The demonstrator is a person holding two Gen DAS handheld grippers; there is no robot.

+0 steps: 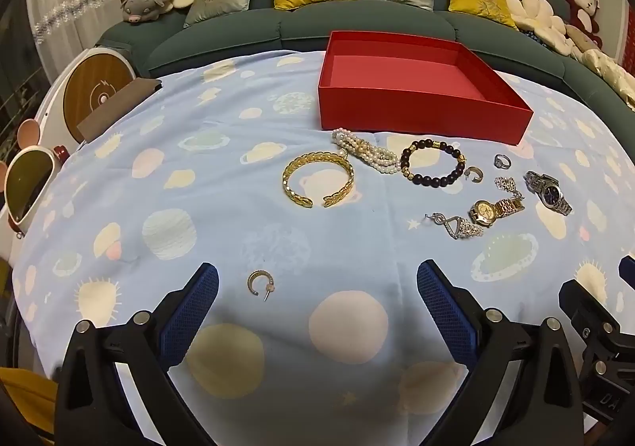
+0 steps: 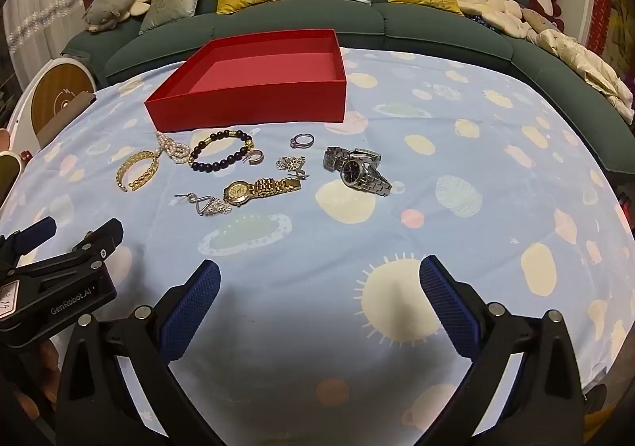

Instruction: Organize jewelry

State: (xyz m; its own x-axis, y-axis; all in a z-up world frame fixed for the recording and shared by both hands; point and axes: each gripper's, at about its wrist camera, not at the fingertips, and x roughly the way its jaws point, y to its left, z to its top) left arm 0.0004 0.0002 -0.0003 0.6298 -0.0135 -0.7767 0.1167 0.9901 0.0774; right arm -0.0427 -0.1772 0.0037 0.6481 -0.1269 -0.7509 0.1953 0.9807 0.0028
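Observation:
An empty red box (image 1: 416, 116) (image 2: 254, 108) stands at the far side of the blue planet-print cloth. In front of it lie a gold cuff (image 1: 317, 180) (image 2: 137, 170), a pearl bracelet (image 1: 367, 150) (image 2: 172, 148), a dark bead bracelet (image 1: 432, 164) (image 2: 222, 152), a ring (image 1: 502, 161) (image 2: 302, 140), a gold watch (image 1: 494, 209) (image 2: 260, 190) and a silver watch (image 1: 549, 192) (image 2: 357, 170). A small hoop earring (image 1: 260, 283) lies just ahead of my left gripper (image 1: 317, 283), which is open and empty. My right gripper (image 2: 319, 283) is open too, over bare cloth.
A green sofa (image 1: 357, 25) with cushions and plush toys runs behind the table. A silver pendant (image 1: 456, 225) (image 2: 206, 205), a sparkly brooch (image 2: 291, 164) and another hoop earring (image 1: 474, 174) (image 2: 254, 157) lie among the jewelry. Sunglasses (image 1: 27, 184) sit off the left edge.

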